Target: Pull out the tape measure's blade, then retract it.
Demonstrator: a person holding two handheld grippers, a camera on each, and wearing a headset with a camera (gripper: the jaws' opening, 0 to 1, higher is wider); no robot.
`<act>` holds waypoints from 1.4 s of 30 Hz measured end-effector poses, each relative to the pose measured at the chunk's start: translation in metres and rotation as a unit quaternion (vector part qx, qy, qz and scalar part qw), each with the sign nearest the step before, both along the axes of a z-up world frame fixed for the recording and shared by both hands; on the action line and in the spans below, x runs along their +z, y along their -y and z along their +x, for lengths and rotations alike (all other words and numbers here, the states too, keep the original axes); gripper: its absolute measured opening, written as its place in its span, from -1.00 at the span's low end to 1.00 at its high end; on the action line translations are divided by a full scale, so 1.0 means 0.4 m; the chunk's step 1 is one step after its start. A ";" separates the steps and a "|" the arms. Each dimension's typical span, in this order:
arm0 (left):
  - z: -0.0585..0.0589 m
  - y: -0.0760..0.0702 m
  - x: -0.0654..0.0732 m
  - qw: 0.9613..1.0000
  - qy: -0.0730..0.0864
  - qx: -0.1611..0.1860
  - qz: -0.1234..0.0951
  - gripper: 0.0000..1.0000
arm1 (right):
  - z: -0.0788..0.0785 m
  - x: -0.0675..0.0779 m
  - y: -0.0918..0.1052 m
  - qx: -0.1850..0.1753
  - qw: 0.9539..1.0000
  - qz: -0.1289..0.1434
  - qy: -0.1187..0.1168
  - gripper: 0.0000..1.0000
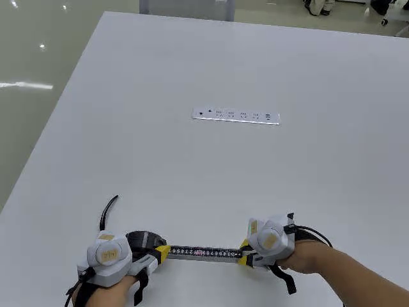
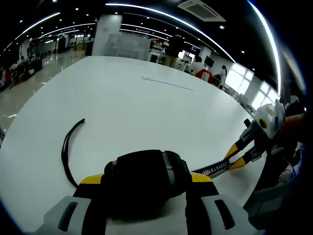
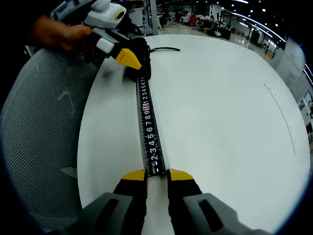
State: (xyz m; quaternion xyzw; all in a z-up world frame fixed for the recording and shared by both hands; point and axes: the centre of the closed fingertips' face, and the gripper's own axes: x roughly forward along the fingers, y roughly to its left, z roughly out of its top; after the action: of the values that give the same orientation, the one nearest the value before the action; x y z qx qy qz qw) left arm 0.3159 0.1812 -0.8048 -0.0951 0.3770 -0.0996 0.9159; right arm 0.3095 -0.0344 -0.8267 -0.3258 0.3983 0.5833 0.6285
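Two-handed pull underway at table [image 1: 223, 185] near edge: left gripper [image 1: 156, 251] clamps tape measure case [image 1: 144, 241], right gripper [image 3: 156, 174] pinches blade [image 3: 148, 122] tip. Blade part-way out; next needs steady rightward draw, case pinned.

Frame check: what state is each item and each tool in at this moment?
left tool: shut on the tape measure case.
right tool: shut on the tip of the blade.
tape measure case: gripped, blade out.
blade: pulled out, straight between the two tools.
strap: lying loose on the table.
white strip: lying flat, apart from both tools.
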 end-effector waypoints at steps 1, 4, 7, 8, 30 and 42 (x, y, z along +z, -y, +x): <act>0.000 0.000 0.000 1.000 0.000 0.000 0.000 0.23 | 0.000 0.000 -0.002 0.000 1.000 0.000 0.000 -0.71; 0.000 0.000 0.000 1.000 0.000 0.000 0.000 0.23 | 0.002 -0.002 -0.006 -0.002 1.000 0.002 0.000 -0.72; 0.000 0.000 0.001 1.000 -0.001 0.000 -0.001 0.23 | 0.002 -0.001 -0.012 -0.003 1.000 0.004 0.000 -0.72; 0.000 0.001 0.001 1.000 -0.001 0.000 -0.001 0.23 | 0.002 -0.001 -0.014 -0.004 1.000 0.005 0.000 -0.71; 0.000 0.000 0.003 1.000 0.000 0.001 -0.004 0.23 | 0.001 -0.002 -0.045 -0.004 1.000 0.011 0.001 -0.71; 0.001 -0.001 0.003 1.000 -0.001 0.003 -0.007 0.23 | -0.002 -0.001 -0.073 -0.001 1.000 0.016 0.004 -0.71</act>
State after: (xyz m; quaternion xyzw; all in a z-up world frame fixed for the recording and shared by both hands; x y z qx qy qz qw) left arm 0.3164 0.1815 -0.8036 -0.1022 0.3768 -0.0997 0.9152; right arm 0.3089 -0.0051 -0.8269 -0.3173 0.3869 0.5876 0.6359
